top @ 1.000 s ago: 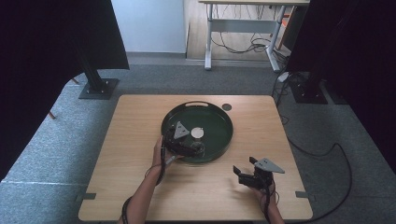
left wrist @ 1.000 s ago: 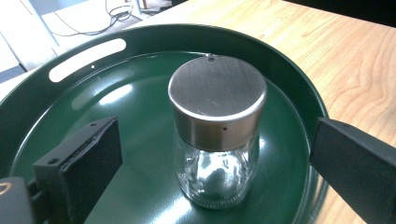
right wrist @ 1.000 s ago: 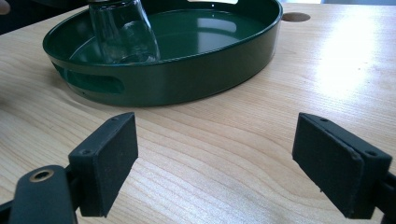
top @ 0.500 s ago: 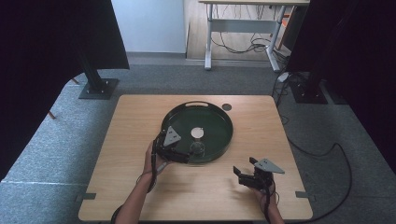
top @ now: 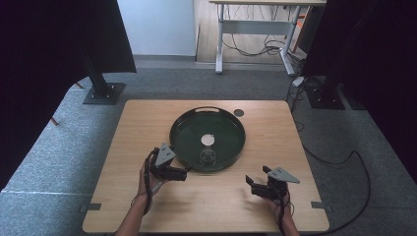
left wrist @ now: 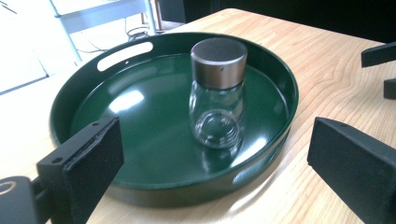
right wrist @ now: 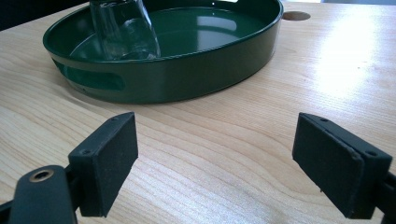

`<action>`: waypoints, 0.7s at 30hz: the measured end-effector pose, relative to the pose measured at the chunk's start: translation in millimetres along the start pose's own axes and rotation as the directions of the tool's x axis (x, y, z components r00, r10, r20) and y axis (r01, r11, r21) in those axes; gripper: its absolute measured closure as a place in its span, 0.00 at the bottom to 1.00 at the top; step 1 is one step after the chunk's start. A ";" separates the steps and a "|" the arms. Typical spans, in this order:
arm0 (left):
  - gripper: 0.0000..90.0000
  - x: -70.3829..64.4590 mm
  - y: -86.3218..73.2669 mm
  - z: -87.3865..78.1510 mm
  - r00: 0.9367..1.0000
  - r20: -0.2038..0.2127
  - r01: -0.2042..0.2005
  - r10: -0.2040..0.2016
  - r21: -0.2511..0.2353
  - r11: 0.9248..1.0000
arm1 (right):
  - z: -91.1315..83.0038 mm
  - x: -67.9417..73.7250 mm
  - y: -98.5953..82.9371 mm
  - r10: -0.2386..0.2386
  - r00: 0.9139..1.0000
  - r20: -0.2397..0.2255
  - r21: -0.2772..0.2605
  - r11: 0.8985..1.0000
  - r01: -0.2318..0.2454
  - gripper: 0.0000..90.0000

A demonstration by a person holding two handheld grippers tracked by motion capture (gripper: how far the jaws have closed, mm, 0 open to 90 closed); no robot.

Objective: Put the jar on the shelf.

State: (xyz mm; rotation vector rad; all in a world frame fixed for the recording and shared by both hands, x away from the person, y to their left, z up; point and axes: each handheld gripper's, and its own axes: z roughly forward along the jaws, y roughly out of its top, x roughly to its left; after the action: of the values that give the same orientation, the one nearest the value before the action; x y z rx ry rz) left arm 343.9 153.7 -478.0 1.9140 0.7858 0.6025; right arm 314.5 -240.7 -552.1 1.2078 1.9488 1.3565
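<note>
- Jar (left wrist: pixel 217 95) stands upright in the green tray (left wrist: pixel 280 79), released.
- My left gripper (top: pixel 183 173) has backed off past the rim, jaws wide, empty.
- My right gripper (top: pixel 252 187) waits open: placing looks finished.

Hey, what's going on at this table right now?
A person sits at a wooden table with a two-jaw gripper in each hand. A small glass jar with a metal lid stands upright in a round green tray, near its front edge. The left gripper is open just outside the tray's rim, pointing at the jar without touching it. The right gripper is open too, over bare wood to the tray's right, holding nothing.
</note>
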 end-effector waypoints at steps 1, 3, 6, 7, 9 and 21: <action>0.04 0.7 -4.0 -3.3 1.000 -0.006 0.005 -0.005 -0.001 1.000 | 0.0 0.1 0.0 0.000 1.000 0.000 0.001 1.000 0.000 0.15; 0.04 1.7 -11.1 -8.1 1.000 -0.022 0.010 -0.010 0.002 1.000 | 0.0 0.2 0.0 0.000 1.000 0.000 0.002 1.000 0.000 0.15; 0.04 2.4 -24.3 -15.6 0.999 -0.032 0.026 -0.025 0.010 1.000 | 0.1 0.1 0.1 0.000 1.000 -0.002 0.002 1.000 0.000 0.15; 0.04 2.4 -27.5 -17.1 0.999 -0.036 0.024 -0.024 0.016 1.000 | 0.1 0.0 0.0 -0.001 1.000 -0.002 0.001 1.000 0.001 0.15; 0.04 2.1 -37.7 -22.2 0.998 -0.044 0.036 -0.035 0.023 0.999 | 0.1 -0.1 0.1 0.000 1.000 -0.003 0.001 1.000 0.000 0.15; 0.04 9.9 -76.7 -32.1 0.992 -0.058 0.118 -0.115 0.044 0.992 | 0.1 0.3 0.1 0.000 1.000 -0.002 0.003 1.000 0.000 0.15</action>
State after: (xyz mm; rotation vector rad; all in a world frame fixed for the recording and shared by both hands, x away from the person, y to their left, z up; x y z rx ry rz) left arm 307.8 206.1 -532.4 1.8861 0.9483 0.5712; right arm 314.4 -240.4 -552.1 1.2081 1.9525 1.3554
